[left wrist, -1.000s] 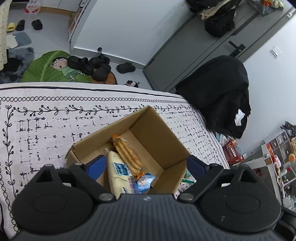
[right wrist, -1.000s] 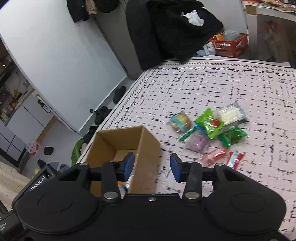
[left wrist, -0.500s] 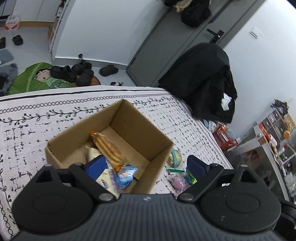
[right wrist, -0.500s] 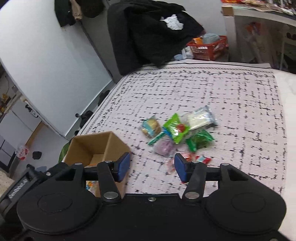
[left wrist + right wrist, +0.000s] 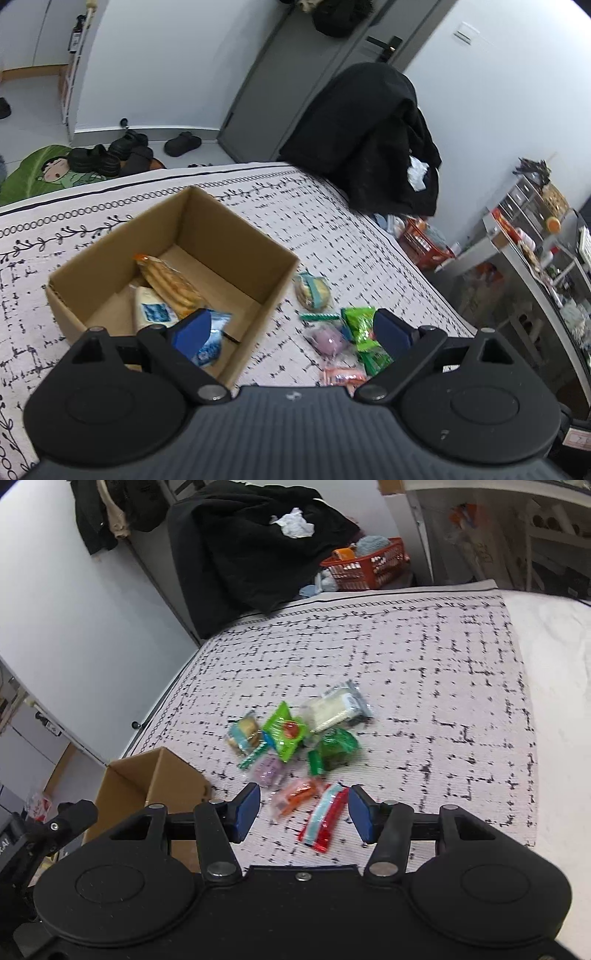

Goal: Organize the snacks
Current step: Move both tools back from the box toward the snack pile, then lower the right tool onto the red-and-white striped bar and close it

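Clutter is the real risk here tbh. Biggest thing first: the white cloth with black dashes and a vine border (image 5: 424, 672) is soft and textured, so a fingertip that digs in could snag the fabric and drag the whole pile with it.

The open brown cardboard box (image 5: 236, 236) sits just beside the loose snacks and already holds a long orange cracker pack (image 5: 170, 280), a pale yellow pack with a blue label (image 5: 151, 310) and a small blue-and-white wrapper (image 5: 210, 343). It looks light, so a bump could shove or tip it.

The left gripper (image 5: 291, 330) hangs spread wide and empty over the box's near corner. The right gripper (image 5: 303, 812) is half open with nothing pinched, the red-and-light-blue flat stick pack (image 5: 325, 821) and the orange crinkly packet (image 5: 297, 795) lying in line with the gap.

Those two lie right next to each other, with the purple round snack (image 5: 267, 770) just behind, so closing could grab two at once or squirt a slick wrapper sideways.
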Action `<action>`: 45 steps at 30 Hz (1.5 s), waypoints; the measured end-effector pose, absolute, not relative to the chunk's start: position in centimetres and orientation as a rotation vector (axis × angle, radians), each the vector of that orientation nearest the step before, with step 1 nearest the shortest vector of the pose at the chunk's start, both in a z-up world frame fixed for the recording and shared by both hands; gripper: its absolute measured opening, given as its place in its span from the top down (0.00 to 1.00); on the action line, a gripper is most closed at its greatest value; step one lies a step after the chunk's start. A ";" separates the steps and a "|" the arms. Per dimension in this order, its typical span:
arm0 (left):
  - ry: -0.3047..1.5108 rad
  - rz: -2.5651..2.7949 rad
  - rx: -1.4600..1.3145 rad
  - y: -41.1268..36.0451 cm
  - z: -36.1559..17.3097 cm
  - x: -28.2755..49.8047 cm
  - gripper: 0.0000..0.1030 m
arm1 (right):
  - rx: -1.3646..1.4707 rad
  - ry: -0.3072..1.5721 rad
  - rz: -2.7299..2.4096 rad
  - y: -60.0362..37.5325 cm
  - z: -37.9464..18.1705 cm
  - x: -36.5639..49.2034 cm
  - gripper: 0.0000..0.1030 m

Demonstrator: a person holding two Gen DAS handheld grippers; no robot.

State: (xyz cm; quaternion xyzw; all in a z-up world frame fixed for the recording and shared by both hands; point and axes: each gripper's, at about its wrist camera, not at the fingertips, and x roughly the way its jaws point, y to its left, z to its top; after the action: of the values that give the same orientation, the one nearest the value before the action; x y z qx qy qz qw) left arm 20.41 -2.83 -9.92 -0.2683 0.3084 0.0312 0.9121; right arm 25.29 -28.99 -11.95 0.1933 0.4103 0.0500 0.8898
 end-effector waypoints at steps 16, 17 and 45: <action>0.673 -0.009 -0.439 -9.1 -11.4 21.3 0.09 | 0.587 0.848 0.095 -32.8 -15.1 26.1 0.48; 0.681 -0.012 -0.441 -9.4 -11.7 21.6 0.10 | 0.593 0.857 0.101 -32.8 -15.4 26.2 0.48; 0.776 0.029 -0.402 -11.9 -17.3 26.0 0.38 | 0.603 1.025 0.169 -31.0 -21.1 30.5 0.72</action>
State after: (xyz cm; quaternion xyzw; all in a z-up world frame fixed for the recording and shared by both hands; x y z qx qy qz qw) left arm 26.01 -11.85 -17.30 -0.1947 0.3759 0.0141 0.9059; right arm 30.46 -31.01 -21.06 0.2835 0.4824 0.0793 0.8250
